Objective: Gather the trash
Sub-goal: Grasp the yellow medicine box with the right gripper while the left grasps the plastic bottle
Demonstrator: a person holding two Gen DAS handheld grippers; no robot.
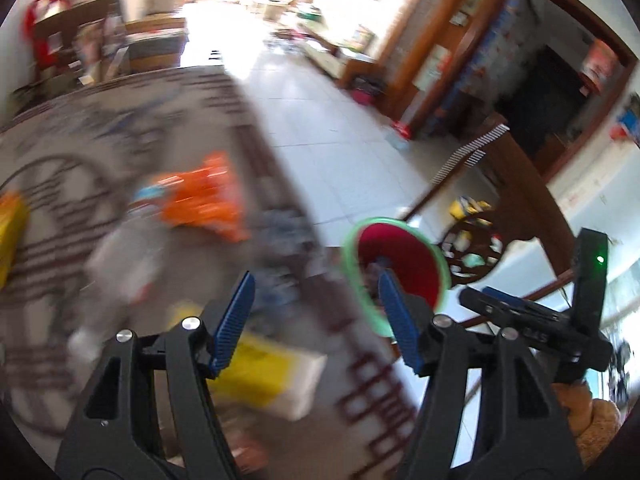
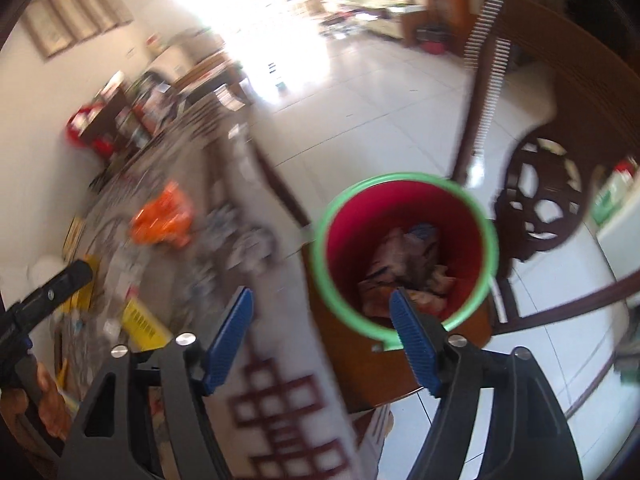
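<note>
A red bin with a green rim [image 2: 476, 216] stands on a wooden chair seat beside the table and holds crumpled wrappers [image 2: 404, 268]. It also shows in the left wrist view [image 1: 416, 256]. An orange wrapper [image 1: 200, 196] lies on the patterned tablecloth [image 1: 60, 136], also in the right wrist view [image 2: 164, 216]. A yellow packet [image 1: 260, 372] lies under my left gripper [image 1: 316, 320], which is open and empty. My right gripper [image 2: 320, 332] is open and empty, over the table edge by the bin. The views are blurred.
A dark carved wooden chair [image 2: 540, 208] stands behind the bin on a white tiled floor [image 2: 380, 100]. More yellow packets [image 2: 140, 320] and clear wrappers lie on the table's left side. Shelves and furniture line the far walls.
</note>
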